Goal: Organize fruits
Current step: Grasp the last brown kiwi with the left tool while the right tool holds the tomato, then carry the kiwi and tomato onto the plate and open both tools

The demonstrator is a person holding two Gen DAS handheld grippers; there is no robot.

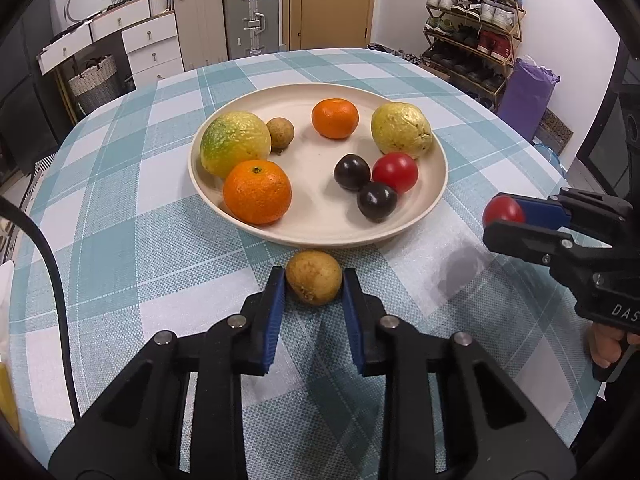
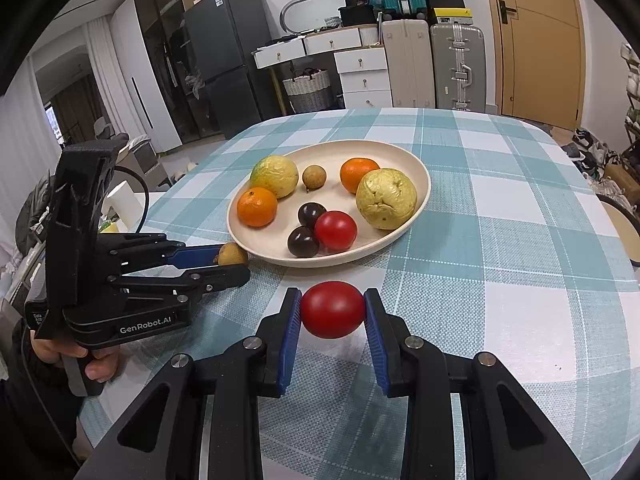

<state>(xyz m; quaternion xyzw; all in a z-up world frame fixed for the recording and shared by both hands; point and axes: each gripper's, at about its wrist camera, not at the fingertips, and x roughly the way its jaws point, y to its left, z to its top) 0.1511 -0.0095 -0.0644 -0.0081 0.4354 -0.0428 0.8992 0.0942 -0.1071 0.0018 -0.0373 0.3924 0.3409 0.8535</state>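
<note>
1. While our left tongs (image 1: 314,282) pinch the brown fruit (image 1: 314,282) on the table (image 1: 120,220) beside the plate (image 1: 400,232), we see seven fruits inside.
2. Our right tongs (image 2: 332,312) grip a red tomato (image 2: 332,310) above the table.

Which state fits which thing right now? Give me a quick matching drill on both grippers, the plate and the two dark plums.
Things:
1. left gripper
2. right gripper
3. plate
4. dark plums

States:
A. shut on the red tomato, clear of the tablecloth
B. beside the red tomato on the plate
C. shut on the brown fruit in front of the plate
D. holds two oranges and two yellow-green fruits

Pairs: 1-C, 2-A, 3-D, 4-B
</note>
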